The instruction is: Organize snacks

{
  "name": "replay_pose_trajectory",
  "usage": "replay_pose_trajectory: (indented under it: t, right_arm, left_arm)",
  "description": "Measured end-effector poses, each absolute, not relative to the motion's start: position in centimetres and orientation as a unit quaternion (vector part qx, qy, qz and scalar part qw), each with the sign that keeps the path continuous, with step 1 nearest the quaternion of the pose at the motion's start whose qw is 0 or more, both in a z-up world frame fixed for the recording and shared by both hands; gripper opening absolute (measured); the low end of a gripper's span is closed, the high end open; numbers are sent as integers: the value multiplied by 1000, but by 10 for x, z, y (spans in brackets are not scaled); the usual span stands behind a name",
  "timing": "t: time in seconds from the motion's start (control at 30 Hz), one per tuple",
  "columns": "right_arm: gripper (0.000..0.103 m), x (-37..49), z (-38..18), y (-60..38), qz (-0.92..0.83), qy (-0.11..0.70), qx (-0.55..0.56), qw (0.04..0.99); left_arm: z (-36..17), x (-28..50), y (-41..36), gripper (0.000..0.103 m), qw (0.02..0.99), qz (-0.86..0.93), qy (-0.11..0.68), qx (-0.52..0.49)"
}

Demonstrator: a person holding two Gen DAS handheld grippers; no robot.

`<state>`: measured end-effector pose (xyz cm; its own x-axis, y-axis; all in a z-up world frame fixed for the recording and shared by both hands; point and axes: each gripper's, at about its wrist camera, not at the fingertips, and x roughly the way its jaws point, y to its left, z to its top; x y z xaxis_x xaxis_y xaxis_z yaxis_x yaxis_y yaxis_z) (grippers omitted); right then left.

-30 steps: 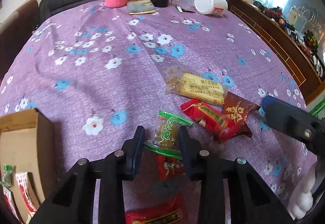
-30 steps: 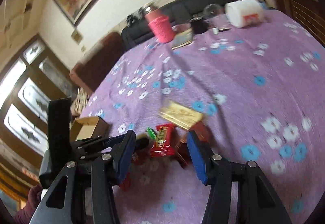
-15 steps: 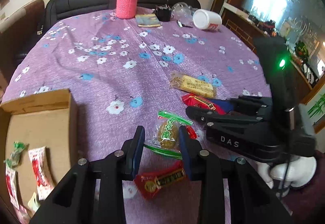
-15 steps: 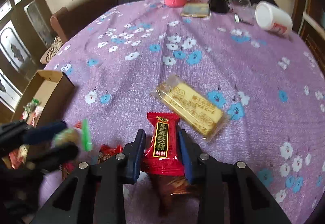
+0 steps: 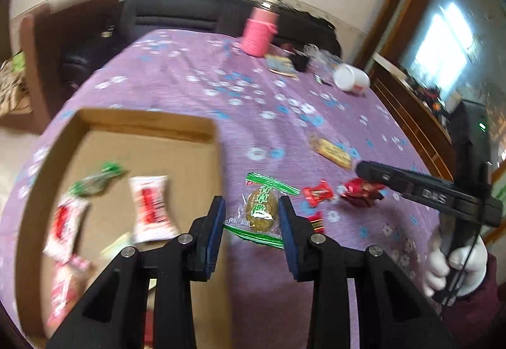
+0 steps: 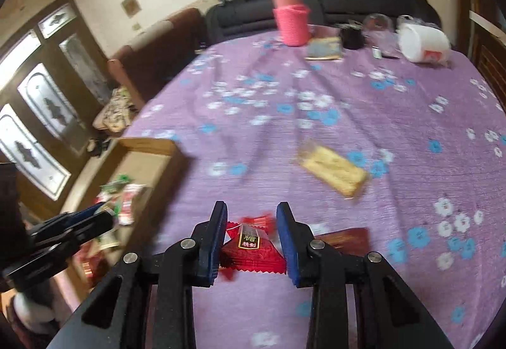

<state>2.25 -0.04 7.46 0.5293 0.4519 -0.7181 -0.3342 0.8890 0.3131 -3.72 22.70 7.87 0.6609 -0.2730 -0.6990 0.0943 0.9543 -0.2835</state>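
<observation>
my left gripper (image 5: 251, 216) is clamped on the green-wrapped snack (image 5: 261, 211), held beside the cardboard box (image 5: 142, 127), which already has several packets lying in it. my right gripper (image 6: 252, 233) is pinched on the red snack packet (image 6: 251, 249) above the purple floral tablecloth (image 6: 348, 115). the yellow bar (image 6: 333, 170) lies flat further out on the cloth. at the far edge i see a pink knitted bottle (image 6: 291, 18) and a tipped white jar (image 6: 422, 43), with a dark sofa (image 6: 348, 1) behind the table.

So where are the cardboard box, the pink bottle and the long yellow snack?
cardboard box (image 5: 148, 125): left wrist view, far wall.
pink bottle (image 6: 292, 24): right wrist view, knitted sleeve.
long yellow snack (image 6: 333, 170): right wrist view, wrapper middle.
</observation>
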Motion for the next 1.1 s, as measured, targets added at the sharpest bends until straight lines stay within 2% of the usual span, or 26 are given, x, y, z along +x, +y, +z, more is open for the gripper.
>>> replay_pose_trajectory:
  t: [0.3,0.7,0.77,0.83,0.9,1.0,1.1]
  right_arm:
    - [36,-5,70,91,346,465,112,807]
    - [38,-11,37,174,341,500,60,794]
    - [43,-7,34,174,336,503,67,794]
    - [44,-5,39,169,336,497,74,797]
    - [44,-5,51,158,334,480,80,807]
    - [53,-5,70,127,317,452,87,829]
    - [55,0,78,75,276,438,104,850]
  left_arm:
    - [66,-75,298,33,904,-37,394,-162]
    - [39,-78,348,34,887,1,412,-209]
    - [39,-78,352,39,884,0,410,-223]
    - [43,-81,355,51,886,1,401,-234]
    - [53,-89,356,54,892,5,385,-235]
    - [69,-98,353,64,899,1,366,-239]
    - [82,-104,341,70,907,-7,352,-231]
